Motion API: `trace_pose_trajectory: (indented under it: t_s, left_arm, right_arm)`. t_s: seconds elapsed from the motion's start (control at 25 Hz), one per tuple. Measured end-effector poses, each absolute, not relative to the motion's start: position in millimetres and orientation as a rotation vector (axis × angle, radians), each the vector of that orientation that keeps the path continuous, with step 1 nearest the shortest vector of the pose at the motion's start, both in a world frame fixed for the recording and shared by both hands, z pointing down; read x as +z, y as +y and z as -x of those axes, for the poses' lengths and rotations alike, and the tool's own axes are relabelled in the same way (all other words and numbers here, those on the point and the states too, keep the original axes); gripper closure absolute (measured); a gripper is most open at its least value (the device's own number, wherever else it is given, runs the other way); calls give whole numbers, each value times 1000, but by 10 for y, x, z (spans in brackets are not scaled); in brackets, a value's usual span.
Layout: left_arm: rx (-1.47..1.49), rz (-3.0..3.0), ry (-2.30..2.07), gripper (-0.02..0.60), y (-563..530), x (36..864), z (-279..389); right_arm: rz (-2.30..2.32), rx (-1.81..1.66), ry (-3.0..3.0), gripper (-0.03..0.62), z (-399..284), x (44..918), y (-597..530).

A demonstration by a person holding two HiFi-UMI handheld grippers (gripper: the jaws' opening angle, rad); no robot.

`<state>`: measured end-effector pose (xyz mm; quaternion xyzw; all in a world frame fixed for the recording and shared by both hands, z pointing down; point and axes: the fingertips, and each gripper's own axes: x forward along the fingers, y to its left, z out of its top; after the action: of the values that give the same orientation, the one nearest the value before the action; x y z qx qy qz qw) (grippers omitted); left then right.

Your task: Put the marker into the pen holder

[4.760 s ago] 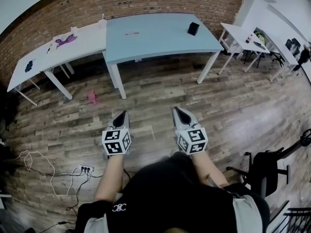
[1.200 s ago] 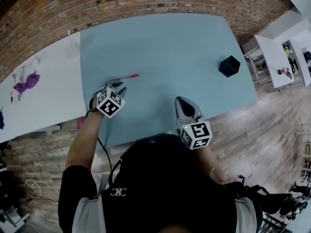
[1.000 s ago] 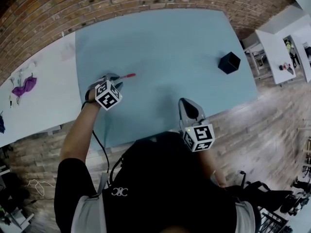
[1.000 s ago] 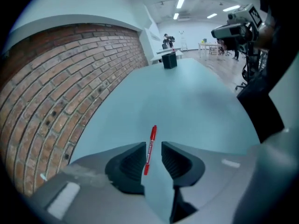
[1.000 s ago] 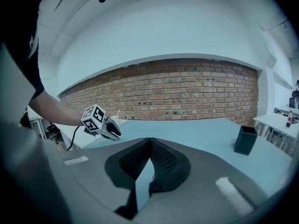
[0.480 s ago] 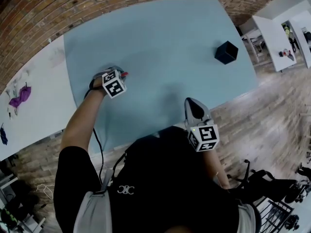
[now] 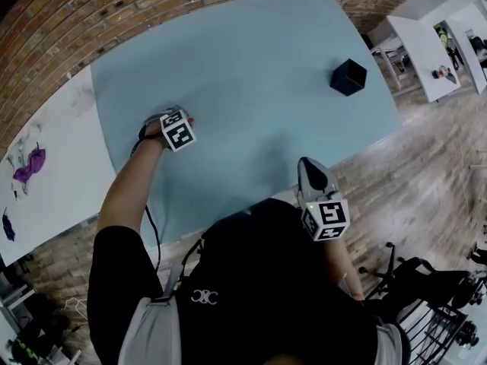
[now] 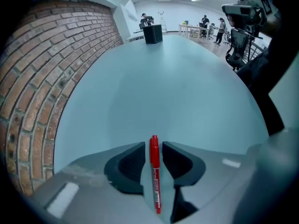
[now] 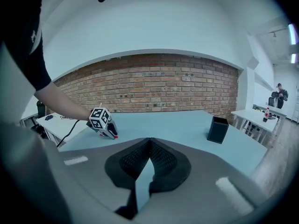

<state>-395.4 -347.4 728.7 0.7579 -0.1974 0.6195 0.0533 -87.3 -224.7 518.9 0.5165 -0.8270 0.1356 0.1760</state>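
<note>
The red marker (image 8: 154, 171) lies flat on the light blue table (image 7: 251, 67), pointing away between my left gripper's jaws. My left gripper (image 8: 153, 146) is low over the table near its left side, and its jaws are opening, with a thin gap on each side of the marker. In the head view only the marker's red tip (image 7: 190, 119) shows past the left gripper (image 7: 186, 119). The black square pen holder (image 7: 348, 77) stands upright at the table's far right, far from the marker. My right gripper (image 7: 310, 164) hovers shut and empty at the table's near edge.
A brick wall runs along the table's far side. A white table (image 7: 53, 173) with a purple thing (image 7: 29, 163) adjoins on the left. More white tables (image 7: 437, 52) and a black office chair (image 7: 426, 280) stand on the wooden floor to the right.
My left gripper has slid forward along the marker, so nearly all of it is now hidden under the gripper. The right gripper has stayed at the table's near edge.
</note>
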Motion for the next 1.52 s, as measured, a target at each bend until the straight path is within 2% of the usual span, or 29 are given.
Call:
trace_pose_trajectory:
  t_s: [0.04, 0.16, 0.2, 0.32, 0.6, 0.88, 1.16, 1.52]
  left_arm:
    - [1876, -2295, -586, 454, -3474, 7283, 3967]
    - [1802, -2272, -509, 519, -3421, 7217, 3906]
    - [1763, -2274, -489, 523, -3409, 7188, 3857]
    - [1684, -2285, -478, 528, -3424, 7160, 3762]
    - [1793, -2248, -604, 518, -3441, 7281, 3945]
    - [1608, -2276, -830, 518, -3459, 7182, 3935]
    - [1183, -2466, -1100, 518, -3523, 6352, 3790]
    - [314, -2686, -1315, 520, -3377, 5017, 3822]
  right_arm:
    - [-1459, 389, -2330, 588, 876, 5193, -2242]
    - [-1450, 387, -2344, 588, 890, 5217, -2212]
    - [-1448, 383, -2350, 588, 884, 5225, -2197]
    - [-1443, 374, -2350, 588, 872, 5237, -2155]
    - [-1456, 381, -2353, 588, 843, 5232, -2091]
    - [-1420, 382, -2384, 588, 888, 5195, -2054]
    - [-1344, 372, -2430, 588, 1121, 5218, -2066]
    - [-1209, 322, -2480, 588, 1631, 5214, -2064]
